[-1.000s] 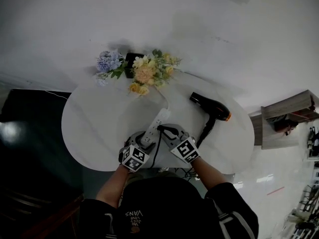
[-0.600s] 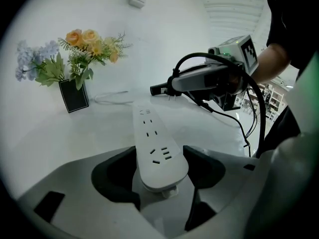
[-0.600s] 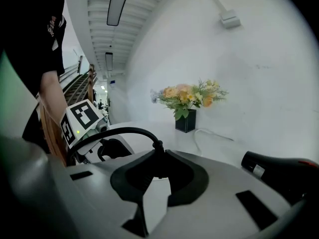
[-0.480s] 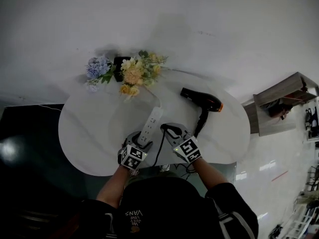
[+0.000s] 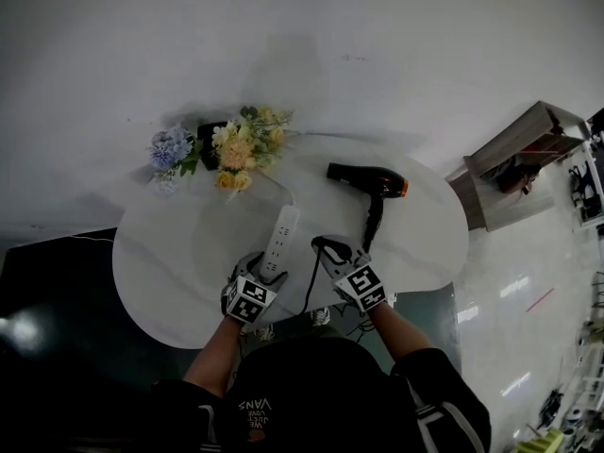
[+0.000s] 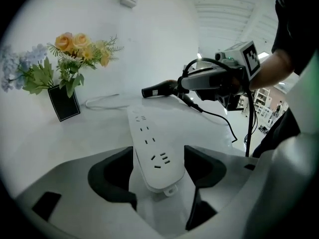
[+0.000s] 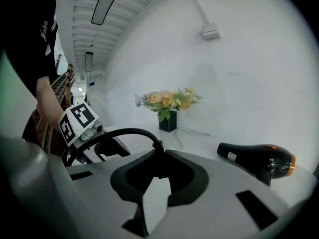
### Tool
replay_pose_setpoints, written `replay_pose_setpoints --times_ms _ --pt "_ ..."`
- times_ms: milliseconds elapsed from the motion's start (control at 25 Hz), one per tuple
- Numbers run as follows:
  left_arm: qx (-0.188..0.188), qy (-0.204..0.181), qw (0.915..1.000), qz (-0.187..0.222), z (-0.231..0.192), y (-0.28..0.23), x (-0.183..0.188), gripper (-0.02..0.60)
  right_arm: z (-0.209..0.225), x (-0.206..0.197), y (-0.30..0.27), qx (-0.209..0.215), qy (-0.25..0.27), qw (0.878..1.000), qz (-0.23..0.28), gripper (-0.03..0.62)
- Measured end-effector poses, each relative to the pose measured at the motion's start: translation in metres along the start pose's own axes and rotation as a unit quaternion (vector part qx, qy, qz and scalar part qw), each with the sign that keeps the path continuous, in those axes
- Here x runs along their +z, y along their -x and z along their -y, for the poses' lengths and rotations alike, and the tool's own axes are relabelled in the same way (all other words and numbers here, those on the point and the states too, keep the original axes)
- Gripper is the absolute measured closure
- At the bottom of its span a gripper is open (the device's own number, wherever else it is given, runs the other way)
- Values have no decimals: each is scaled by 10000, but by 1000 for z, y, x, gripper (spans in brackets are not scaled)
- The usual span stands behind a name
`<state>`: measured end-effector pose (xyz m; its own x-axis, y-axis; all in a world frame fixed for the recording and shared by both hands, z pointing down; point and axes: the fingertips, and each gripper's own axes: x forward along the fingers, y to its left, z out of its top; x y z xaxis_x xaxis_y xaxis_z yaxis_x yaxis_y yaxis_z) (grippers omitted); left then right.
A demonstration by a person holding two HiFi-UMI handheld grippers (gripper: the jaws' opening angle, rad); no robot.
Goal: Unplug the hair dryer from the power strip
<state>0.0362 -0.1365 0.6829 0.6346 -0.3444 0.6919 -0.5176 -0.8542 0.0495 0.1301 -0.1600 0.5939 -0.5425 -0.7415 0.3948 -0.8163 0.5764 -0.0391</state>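
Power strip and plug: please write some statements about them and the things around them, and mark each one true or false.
1. The right gripper has the black plug between its jaws. True.
2. The plug sits in a socket of the power strip. False: the sockets in view are empty, and the plug is held apart from the strip.
3. The left gripper has the near end of the power strip between its jaws. True.
4. The hair dryer is lifted above the table. False: it lies on the table, and neither gripper touches it.
5. The flowers stand in a white vase. False: the vase is black.
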Motion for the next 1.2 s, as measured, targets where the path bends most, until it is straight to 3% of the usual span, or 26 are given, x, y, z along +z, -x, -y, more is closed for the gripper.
replay_pose_setpoints --times_ms 520,720,960,1200 --pt "140 -223 9952 941 -13 56 36 264 -2 -3 50 -1155 -700 9907 188 522" --pt "228 -427 9908 1262 -15 76 51 346 -7 -6 73 -1601 -928 9825 213 522" --pt "88 -475 9843 1698 -7 100 67 494 -15 -5 100 -2052 -1081 9724 242 522" --pt "-21 -580 9768 2062 -1 121 76 548 -22 -3 126 -2554 -1324 9571 344 522"
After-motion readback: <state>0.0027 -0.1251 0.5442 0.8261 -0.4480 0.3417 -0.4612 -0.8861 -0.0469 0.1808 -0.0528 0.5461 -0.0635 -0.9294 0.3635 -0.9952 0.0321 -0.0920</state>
